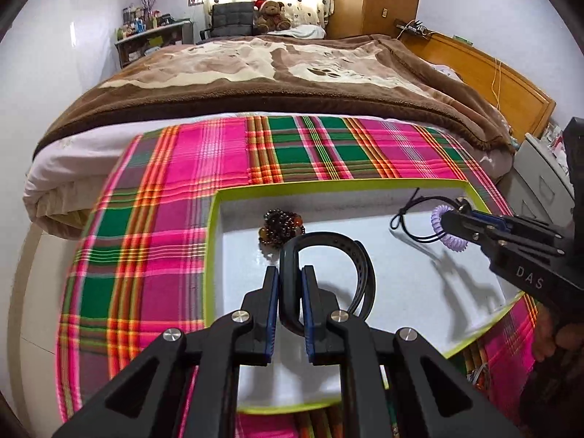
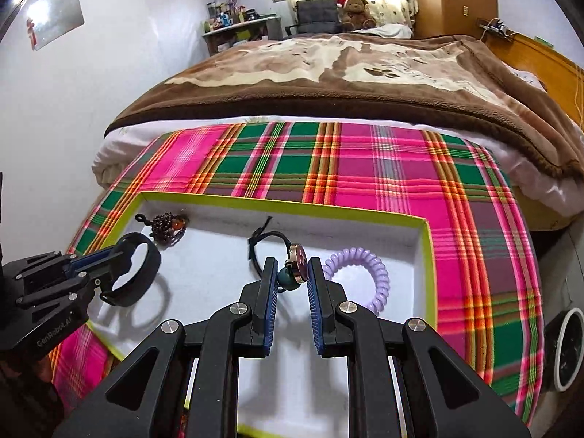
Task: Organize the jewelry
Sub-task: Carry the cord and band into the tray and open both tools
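While the left gripper (image 1: 290, 281) clamps a black band (image 1: 328, 252) above the white tray floor, the right gripper (image 2: 292, 273) pinches a round charm (image 2: 297, 261) on a black cord (image 2: 270, 235), its pads hiding the charm's lower part. Lettering reads "DAS" in one view and "GenRoboLA", cut off, in the other. Beaded bracelet (image 2: 166, 224) and lilac coil tie (image 2: 359, 273) lie inside the green-rimmed tray (image 2: 430, 255); bare floor separates them.
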`<state>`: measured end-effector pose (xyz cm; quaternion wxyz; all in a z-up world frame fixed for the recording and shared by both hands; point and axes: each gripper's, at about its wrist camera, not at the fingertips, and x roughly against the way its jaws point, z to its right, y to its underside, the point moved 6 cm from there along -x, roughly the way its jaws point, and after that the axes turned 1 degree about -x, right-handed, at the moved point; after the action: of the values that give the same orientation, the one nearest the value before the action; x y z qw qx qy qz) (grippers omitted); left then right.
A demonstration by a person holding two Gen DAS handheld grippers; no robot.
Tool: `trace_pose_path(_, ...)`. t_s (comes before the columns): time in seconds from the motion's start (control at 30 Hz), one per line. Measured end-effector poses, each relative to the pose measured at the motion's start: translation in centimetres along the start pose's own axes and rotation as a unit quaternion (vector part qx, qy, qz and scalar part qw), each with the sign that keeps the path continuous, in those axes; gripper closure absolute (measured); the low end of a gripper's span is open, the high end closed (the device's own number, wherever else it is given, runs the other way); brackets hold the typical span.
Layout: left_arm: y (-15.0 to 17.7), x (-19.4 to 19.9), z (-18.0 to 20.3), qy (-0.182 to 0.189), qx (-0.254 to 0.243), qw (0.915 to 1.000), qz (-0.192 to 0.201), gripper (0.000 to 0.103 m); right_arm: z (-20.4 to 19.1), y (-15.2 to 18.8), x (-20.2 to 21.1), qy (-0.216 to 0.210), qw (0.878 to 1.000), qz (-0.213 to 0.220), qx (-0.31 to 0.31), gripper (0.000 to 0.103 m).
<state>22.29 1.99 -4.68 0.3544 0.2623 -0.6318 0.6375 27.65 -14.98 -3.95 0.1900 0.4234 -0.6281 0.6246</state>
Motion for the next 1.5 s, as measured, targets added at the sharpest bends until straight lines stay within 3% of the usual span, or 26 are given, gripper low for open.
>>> trace_pose_path(0.4,-0.1,-1.4,-0.5,-0.021,-0.002,0.9997,-0.01,0.09,-0.1,0.1,-2.0,0.009,1.0,-0.021,0.015,0.086)
trace_pose_path(0.53,0.1,-1.6,-0.5,-0.007,0.008,0.9998,-0.017,0.09,-0.1,0.0,-2.3,0.017,0.999,-0.023,0.02,0.086)
trace_pose_path(0.9,-0.2,-1.0,-0.8,-0.012,0.012,0.9998,-0.007,0.088,-0.4,0.0,-2.2,0.025,0.999,-0.014,0.026,0.078)
trace_pose_path(1.03,-0.1,-0.9,-0.8,-0.009,0.018,0.9998,-0.008,0.077,-0.4,-0.1,-1.9,0.029,0.999,-0.008,0.026,0.076)
trace_pose_path(1.1,-0.1,-0.6,-0.8,-0.009,0.019,0.9998,-0.006,0.076,-0.5,-0.1,-1.7,0.028,0.999,-0.007,0.022,0.068)
trace_pose_path(1.23,-0.1,0.2,-0.6,-0.013,0.019,0.9997,0.001,0.068,-0.5,-0.1,-1.2,0.027,0.999,-0.001,0.02,0.066)
trace_pose_path(1.5,0.4,1.8,-0.3,-0.012,0.027,0.9995,0.007,0.065,-0.8,0.2,0.8,0.021,1.0,0.015,0.007,0.066)
